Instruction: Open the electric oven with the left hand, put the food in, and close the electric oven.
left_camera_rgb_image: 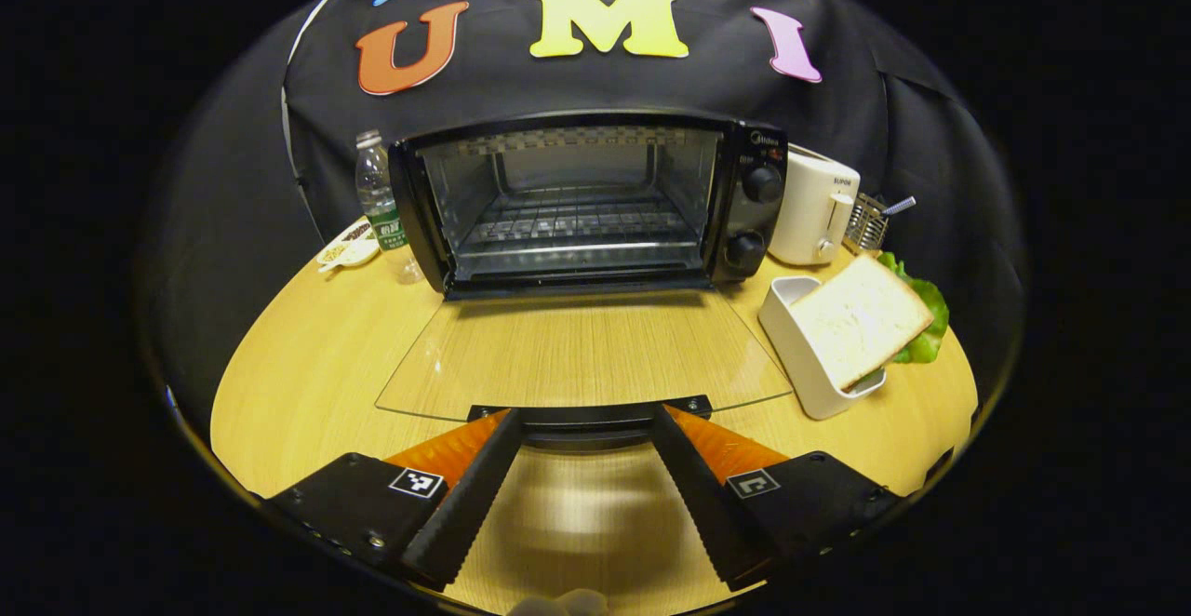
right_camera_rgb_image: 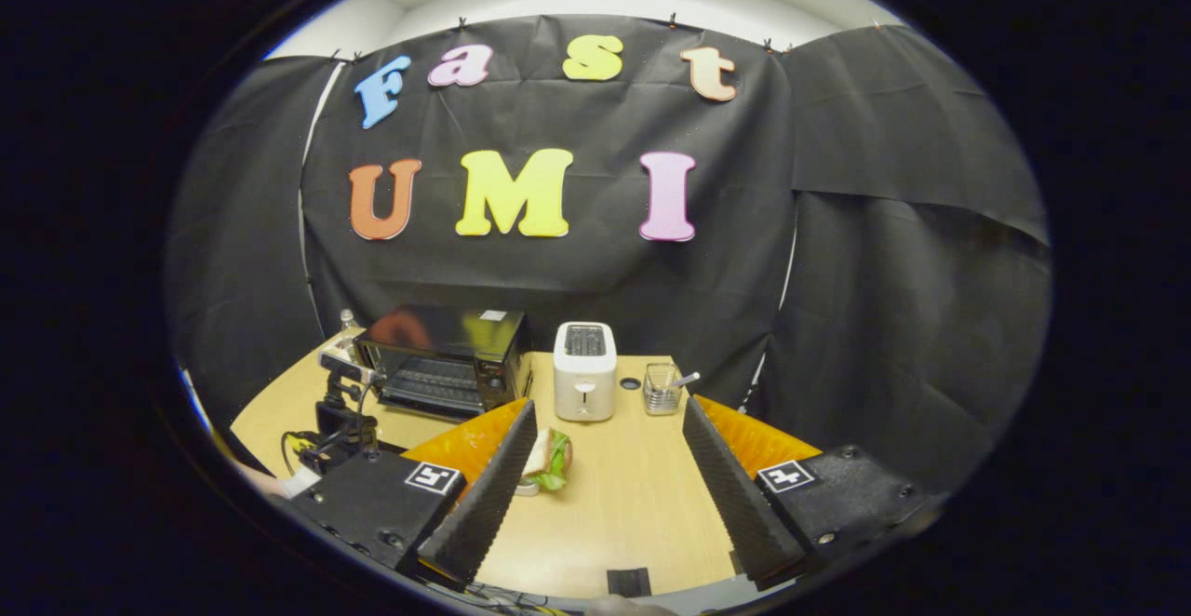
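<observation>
The black electric oven stands at the back of the wooden table with its glass door folded down flat and the wire rack inside bare. My left gripper is open, one fingertip at each end of the door's handle. A bread slice with lettuce leans in a white holder to the oven's right. My right gripper is open and holds nothing, hovering above the table. The same bread and lettuce lies just by its left finger. The oven is farther off to its left.
A white toaster and a wire utensil basket stand right of the oven. A water bottle and a small dish are at its left. The table's front edge lies under both grippers.
</observation>
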A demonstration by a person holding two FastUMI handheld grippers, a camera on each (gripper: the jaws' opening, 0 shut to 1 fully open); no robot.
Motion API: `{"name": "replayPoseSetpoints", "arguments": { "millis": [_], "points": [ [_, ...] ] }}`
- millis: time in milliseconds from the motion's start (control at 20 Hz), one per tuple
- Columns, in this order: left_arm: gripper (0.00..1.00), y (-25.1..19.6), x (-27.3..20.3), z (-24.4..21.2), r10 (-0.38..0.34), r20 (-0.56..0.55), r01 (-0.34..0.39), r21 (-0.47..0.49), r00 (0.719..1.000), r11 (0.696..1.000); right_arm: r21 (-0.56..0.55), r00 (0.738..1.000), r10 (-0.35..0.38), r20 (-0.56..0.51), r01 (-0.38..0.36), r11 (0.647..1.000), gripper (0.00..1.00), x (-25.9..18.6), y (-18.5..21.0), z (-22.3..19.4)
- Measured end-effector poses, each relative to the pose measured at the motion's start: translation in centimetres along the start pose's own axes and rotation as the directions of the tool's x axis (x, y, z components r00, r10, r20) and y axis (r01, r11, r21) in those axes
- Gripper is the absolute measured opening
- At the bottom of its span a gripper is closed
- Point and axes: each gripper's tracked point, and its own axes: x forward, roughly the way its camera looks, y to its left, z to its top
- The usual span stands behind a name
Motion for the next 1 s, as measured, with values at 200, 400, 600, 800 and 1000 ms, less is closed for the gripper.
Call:
{"name": "replayPoseSetpoints", "arguments": {
  "millis": [200, 400, 600, 800, 1000],
  "points": [
    [0.94, -0.1, 0.4, -0.6, -0.002, -0.015, 0.002, -0.001, 1.0, 1.0, 0.003, 1.0, -0.008, -0.026, 0.009, 1.0, 0.92, 0.4, -0.7, -0.9],
    [0.93, -0.1, -0.1, 0.5, -0.002, 0.048, 0.002, -0.003, 0.999, 1.0, 0.023, 0.999, 0.01, -0.053, -0.009, 1.0, 0.92, 1.5, -0.9, -2.1],
    [0.96, 0.7, -4.0, 3.3, -0.006, 0.166, 0.006, 0.001, 0.986, 1.0, 0.03, 0.997, 0.047, -0.067, -0.045, 0.999, 1.0, 3.3, -0.2, -3.3],
    [0.96, 2.2, -10.6, 7.1, -0.008, 0.295, 0.003, 0.017, 0.956, 1.0, 0.078, 0.991, 0.105, -0.087, -0.099, 0.992, 0.92, 5.6, 1.6, -5.8],
    [0.96, 4.3, -18.1, 10.5, -0.001, 0.416, -0.01, 0.025, 0.91, 1.0, 0.132, 0.977, 0.166, -0.132, -0.149, 0.98, 0.92, 8.2, 4.0, -10.1]
  ]
}}
